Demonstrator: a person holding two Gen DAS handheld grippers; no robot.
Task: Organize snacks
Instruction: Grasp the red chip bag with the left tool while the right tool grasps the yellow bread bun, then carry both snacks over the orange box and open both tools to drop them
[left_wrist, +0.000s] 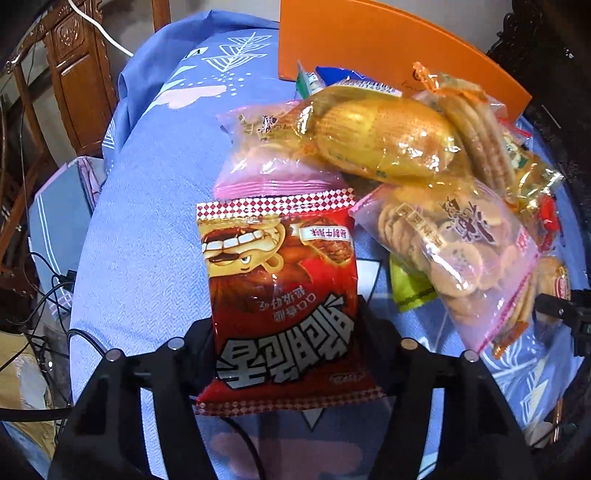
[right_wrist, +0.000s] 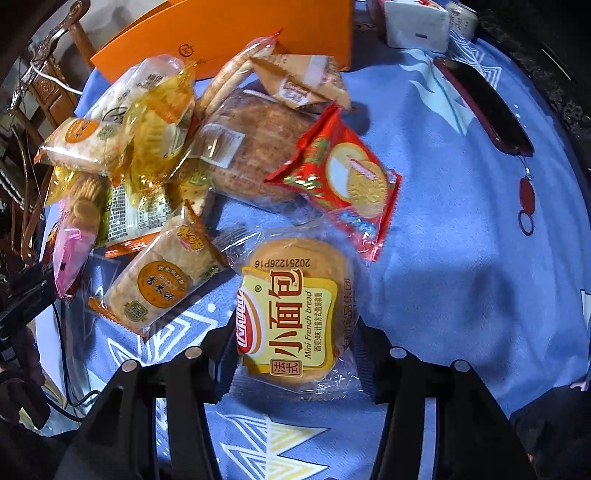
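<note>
Red snack bag (left_wrist: 284, 295) pinched between the black fingers of the left gripper (left_wrist: 286, 347), printed face up and reading upside down from the wrist view, checkered seam at either end, bottom seam hanging toward the camera over the blue patterned tablecloth (left_wrist: 147, 221). Just beyond the bag's far seam, a heap of snacks: pink-edged cookie pouch (left_wrist: 269, 155) touching it, yellow wrapped cake (left_wrist: 380, 144) lying across the pouch, clear zip bag of round biscuits (left_wrist: 454, 251) to the right of the red bag, green packet (left_wrist: 410, 288) peeking from under the zip bag. Behind the heap, an orange box (left_wrist: 369, 48) standing on edge.

Mini French bread packet (right_wrist: 295, 314) gripped at its sides by the right gripper (right_wrist: 291, 343), yellow label upward, date stamp at its far edge. Left of the bread, a rice-cracker pack (right_wrist: 162, 280) on the cloth; beyond the bread, a red biscuit packet (right_wrist: 343, 177) and a wrapped brown loaf (right_wrist: 258, 147). Far right of the bread, a dark red phone-like case (right_wrist: 484, 107) with a dangling charm.
</note>
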